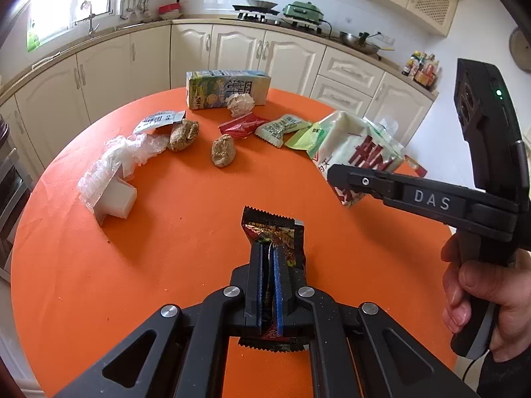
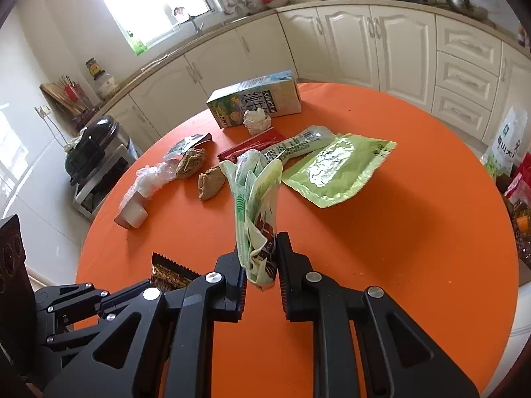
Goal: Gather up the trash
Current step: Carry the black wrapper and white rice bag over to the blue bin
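Observation:
My left gripper is shut on a dark snack wrapper, held above the orange round table. My right gripper is shut on a white and green plastic bag, held up over the table; it shows in the left wrist view at the right. Loose trash lies at the far side: a milk carton, a crumpled paper ball, a red wrapper, a pale green wrapper, two brown lumps, clear plastic film and a white cup.
A large light green packet lies flat on the table beyond my right gripper. Cream kitchen cabinets ring the far side. A black appliance on a metal stand is left of the table, and bags stand at its right.

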`<state>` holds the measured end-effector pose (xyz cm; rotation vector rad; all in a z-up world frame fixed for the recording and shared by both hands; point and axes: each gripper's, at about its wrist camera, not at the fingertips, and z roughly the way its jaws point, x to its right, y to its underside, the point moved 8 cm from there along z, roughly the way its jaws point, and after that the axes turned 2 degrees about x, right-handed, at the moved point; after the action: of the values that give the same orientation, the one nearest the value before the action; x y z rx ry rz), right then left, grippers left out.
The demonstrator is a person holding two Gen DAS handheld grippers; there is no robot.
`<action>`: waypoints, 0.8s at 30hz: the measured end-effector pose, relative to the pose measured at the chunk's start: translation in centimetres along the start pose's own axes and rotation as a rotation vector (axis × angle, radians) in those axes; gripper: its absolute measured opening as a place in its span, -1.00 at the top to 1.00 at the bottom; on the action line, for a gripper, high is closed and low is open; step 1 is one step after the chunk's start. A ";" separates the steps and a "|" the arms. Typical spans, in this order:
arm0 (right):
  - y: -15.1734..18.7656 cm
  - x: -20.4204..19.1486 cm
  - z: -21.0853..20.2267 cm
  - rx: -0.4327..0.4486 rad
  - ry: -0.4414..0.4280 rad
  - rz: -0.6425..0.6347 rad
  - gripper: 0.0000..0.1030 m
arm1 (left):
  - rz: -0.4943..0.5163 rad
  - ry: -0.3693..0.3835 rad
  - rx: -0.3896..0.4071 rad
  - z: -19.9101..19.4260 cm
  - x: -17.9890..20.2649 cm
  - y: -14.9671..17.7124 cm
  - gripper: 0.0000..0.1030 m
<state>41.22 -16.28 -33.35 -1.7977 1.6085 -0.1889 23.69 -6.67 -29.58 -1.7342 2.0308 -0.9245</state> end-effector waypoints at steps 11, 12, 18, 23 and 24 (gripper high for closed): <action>0.7 2.5 -8.8 0.120 0.056 0.051 0.69 | 0.066 0.042 0.132 -4.7 3.9 -3.8 0.97; 0.7 2.8 -9.6 0.133 0.063 0.054 0.69 | 0.078 0.049 0.146 -5.2 4.6 -4.3 0.97; 0.8 6.0 -15.8 0.217 0.139 0.087 0.69 | 0.147 0.137 0.205 -6.6 10.7 -7.1 0.97; 1.9 10.5 -21.1 0.276 0.226 0.156 0.69 | 0.223 0.243 0.211 -5.8 17.8 -8.3 0.97; 2.3 11.5 -21.9 0.279 0.246 0.170 0.69 | 0.238 0.266 0.206 -5.4 19.3 -8.4 0.97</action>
<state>29.96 -35.52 -22.40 -1.4607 1.7958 -0.5455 22.59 -24.28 -16.84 -1.2869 2.1544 -1.2865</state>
